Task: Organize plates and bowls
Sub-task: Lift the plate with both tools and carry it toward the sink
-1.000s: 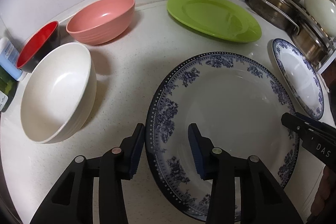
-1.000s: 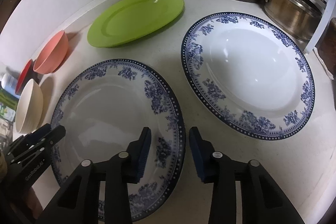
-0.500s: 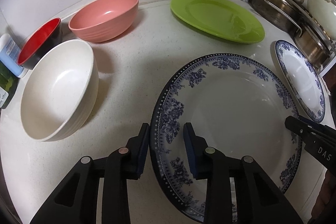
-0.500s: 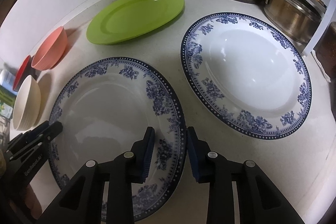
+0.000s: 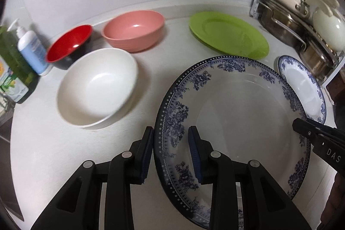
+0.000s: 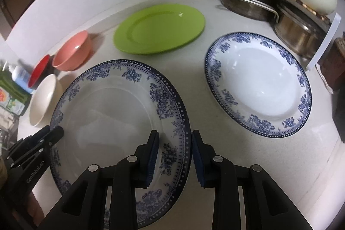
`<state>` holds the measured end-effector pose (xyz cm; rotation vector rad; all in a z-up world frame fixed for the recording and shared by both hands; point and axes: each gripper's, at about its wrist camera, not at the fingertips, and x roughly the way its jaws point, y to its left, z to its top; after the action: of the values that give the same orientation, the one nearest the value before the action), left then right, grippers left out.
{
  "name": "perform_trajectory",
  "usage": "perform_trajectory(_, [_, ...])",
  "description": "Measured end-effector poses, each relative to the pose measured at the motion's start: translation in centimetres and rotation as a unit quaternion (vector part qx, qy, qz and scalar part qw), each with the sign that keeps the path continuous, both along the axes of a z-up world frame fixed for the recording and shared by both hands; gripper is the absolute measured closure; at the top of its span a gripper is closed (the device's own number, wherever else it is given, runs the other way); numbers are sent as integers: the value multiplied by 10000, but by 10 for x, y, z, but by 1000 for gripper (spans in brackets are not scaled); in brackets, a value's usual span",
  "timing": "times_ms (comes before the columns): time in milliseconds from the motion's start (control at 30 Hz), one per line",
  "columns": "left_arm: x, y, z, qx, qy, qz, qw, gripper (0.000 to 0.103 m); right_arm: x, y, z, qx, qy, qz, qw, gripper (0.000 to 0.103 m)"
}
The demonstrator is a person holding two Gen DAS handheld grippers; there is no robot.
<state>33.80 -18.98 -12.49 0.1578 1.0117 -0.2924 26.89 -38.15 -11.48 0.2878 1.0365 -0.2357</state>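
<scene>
A large blue-flowered plate (image 5: 237, 122) (image 6: 112, 113) is held between both grippers. My left gripper (image 5: 171, 135) is shut on its left rim, and my right gripper (image 6: 175, 139) is shut on its right rim. Each wrist view shows the other gripper at the plate's far edge: the right gripper (image 5: 301, 124) and the left gripper (image 6: 54, 133). A second blue-flowered plate (image 6: 258, 83) (image 5: 301, 83) lies flat on the counter to the right. A green plate (image 5: 228, 33) (image 6: 159, 29) lies behind. On the left stand a white bowl (image 5: 97, 87), a pink bowl (image 5: 133, 29) and a red bowl (image 5: 69, 42).
A rack of steel pots and cream lids (image 5: 301, 21) (image 6: 258, 3) fills the back right corner. A blue pump bottle (image 5: 32, 51) and a green bottle (image 5: 10, 70) stand at the far left by the counter edge. The white wall runs along the back.
Both grippers narrowed onto the plate's rims. Both views then rose and pulled back, and the plate kept its place between the fingers.
</scene>
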Motion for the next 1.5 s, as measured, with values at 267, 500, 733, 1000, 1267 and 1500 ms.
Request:
perform_trajectory(267, [-22, 44, 24, -52, -273, 338, 9990, 71, -10, 41, 24, -34, -208, 350, 9992, 71])
perform_trajectory(500, [-43, 92, 38, -52, -424, 726, 9964, 71, -17, 86, 36, -52, -335, 743, 9967, 71])
perform_trajectory(733, [-65, 145, 46, 18, -499, 1177, 9918, 71, -20, 133, 40, -6, -378, 1194, 9921, 71])
perform_trajectory(1000, [-87, 202, 44, 77, -464, 1705, 9842, 71, -18, 192, 37, -1, -334, 1771, 9836, 71])
perform_trajectory(1267, [-101, 251, 28, 167, -267, 2131, 9765, 71, -13, 243, 21, 47, -92, 2196, 9755, 71])
perform_trajectory(1500, [-106, 278, 8, 222, -53, 2305, 9728, 71, -10, 273, 2, 37, 149, 2398, 9707, 71])
